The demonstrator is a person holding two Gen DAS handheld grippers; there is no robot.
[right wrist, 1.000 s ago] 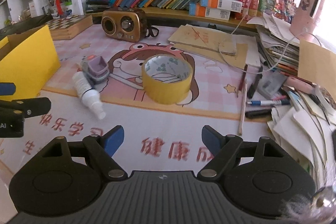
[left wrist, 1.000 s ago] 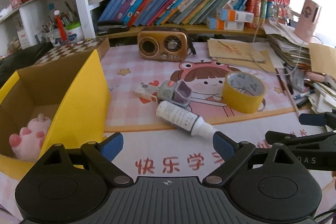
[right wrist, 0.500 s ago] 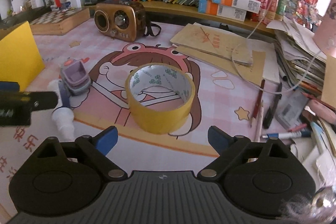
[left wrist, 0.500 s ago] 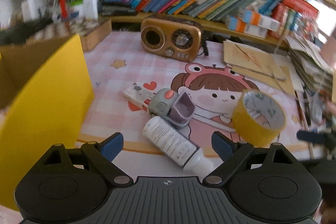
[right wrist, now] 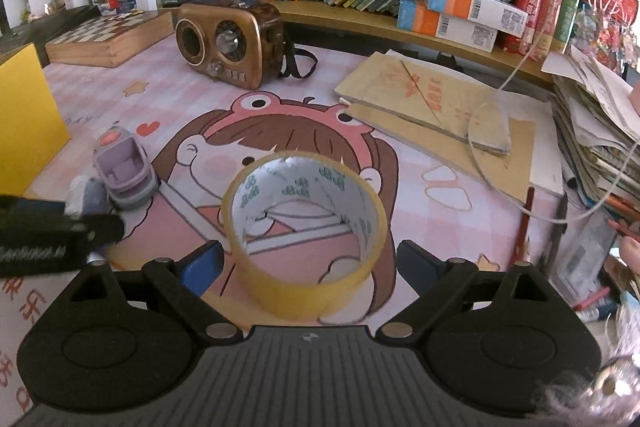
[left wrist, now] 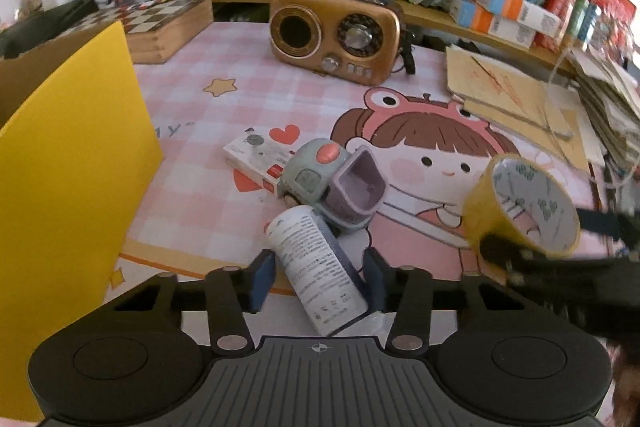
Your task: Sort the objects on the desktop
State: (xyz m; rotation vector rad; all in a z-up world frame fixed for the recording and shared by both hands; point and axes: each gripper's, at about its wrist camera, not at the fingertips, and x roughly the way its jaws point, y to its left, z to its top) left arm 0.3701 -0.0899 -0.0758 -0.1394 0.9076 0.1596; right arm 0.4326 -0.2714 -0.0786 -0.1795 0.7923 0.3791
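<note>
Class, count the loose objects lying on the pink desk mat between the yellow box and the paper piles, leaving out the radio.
4: bottle nearest, toy touching its far end, small carton beyond the toy, tape roll to the right. Others may be hidden.

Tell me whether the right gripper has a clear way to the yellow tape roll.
Probably yes. The tape roll stands on the mat between the open fingers of the right gripper, neither touching it, and nothing lies in between.
</note>
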